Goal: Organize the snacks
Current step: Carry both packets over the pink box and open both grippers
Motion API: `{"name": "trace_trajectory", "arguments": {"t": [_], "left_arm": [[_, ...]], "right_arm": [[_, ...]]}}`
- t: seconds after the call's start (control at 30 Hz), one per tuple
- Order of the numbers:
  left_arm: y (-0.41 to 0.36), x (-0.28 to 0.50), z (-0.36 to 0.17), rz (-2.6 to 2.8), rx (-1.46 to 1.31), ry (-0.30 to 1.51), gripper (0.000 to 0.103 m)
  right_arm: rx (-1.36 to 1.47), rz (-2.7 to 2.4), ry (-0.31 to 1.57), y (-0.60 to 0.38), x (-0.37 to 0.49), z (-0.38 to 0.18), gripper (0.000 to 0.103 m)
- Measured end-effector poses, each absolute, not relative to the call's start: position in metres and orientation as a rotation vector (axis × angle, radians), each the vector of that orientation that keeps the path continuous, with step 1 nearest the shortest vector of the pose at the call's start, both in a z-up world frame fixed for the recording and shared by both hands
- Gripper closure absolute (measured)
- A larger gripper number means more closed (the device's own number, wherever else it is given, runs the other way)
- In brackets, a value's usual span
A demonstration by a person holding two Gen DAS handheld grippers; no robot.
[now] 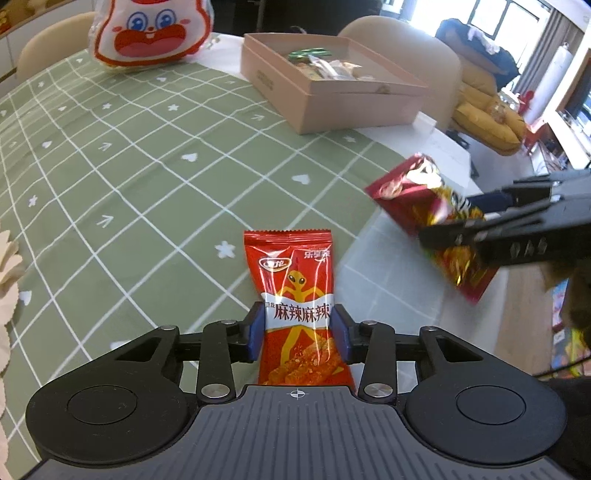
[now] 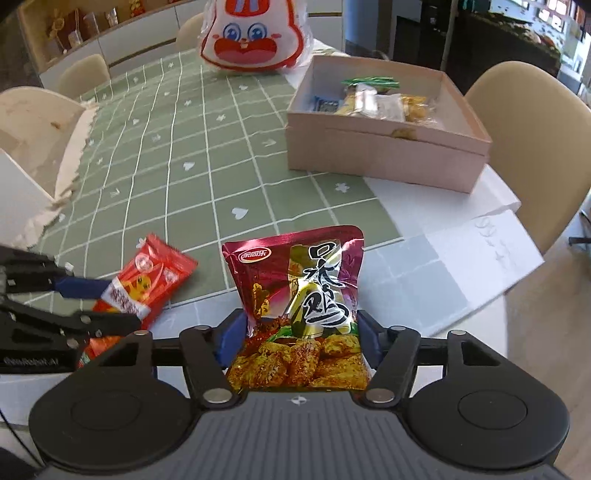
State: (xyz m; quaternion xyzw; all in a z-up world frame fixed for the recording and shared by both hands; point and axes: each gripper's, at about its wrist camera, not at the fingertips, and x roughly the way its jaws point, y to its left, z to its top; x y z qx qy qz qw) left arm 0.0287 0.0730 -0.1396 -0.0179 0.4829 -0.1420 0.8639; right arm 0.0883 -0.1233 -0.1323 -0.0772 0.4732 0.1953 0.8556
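Observation:
My left gripper [image 1: 297, 326] is shut on a red spicy-strip packet [image 1: 295, 295] with a yellow figure on it, held above the green checked tablecloth [image 1: 129, 166]. My right gripper [image 2: 295, 339] is shut on a maroon crispy-snack bag [image 2: 299, 302]. Each shows in the other's view: the right gripper [image 1: 476, 225] with its bag [image 1: 424, 206] at the right, the left gripper [image 2: 99, 302] with its packet [image 2: 144, 280] at the left. A pink open box [image 1: 332, 99] holding several snacks stands beyond, also in the right wrist view [image 2: 384, 158].
A white and red rabbit-face bag [image 1: 151, 29] stands at the table's far end [image 2: 255, 33]. Beige chairs [image 2: 535, 140] ring the table. A white paper bag [image 2: 33, 147] lies at the left. White sheets [image 2: 480, 251] cover the table's right edge.

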Motion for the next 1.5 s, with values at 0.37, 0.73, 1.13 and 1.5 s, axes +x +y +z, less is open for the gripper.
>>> {"name": "trace_trajectory", "arguments": {"t": [0.37, 0.73, 1.13, 1.5], "left_arm": [[0.056, 0.091, 0.0, -0.438, -0.243, 0.665, 0.06], [0.0, 0.255, -0.007, -0.206, -0.27, 0.668, 0.06], [-0.007, 0.303, -0.113, -0.066, -0.192, 0.843, 0.048], [0.035, 0.259, -0.057, -0.027, -0.361, 0.691, 0.053]], "right_arm": [[-0.058, 0.398, 0.709, -0.197, 0.121, 0.016, 0.041], [0.003, 0.291, 0.563, -0.235, 0.207, 0.053, 0.041], [0.013, 0.313, 0.743, -0.255, 0.263, -0.013, 0.041], [0.079, 0.486, 0.85, -0.199, 0.326, -0.045, 0.04]]}}
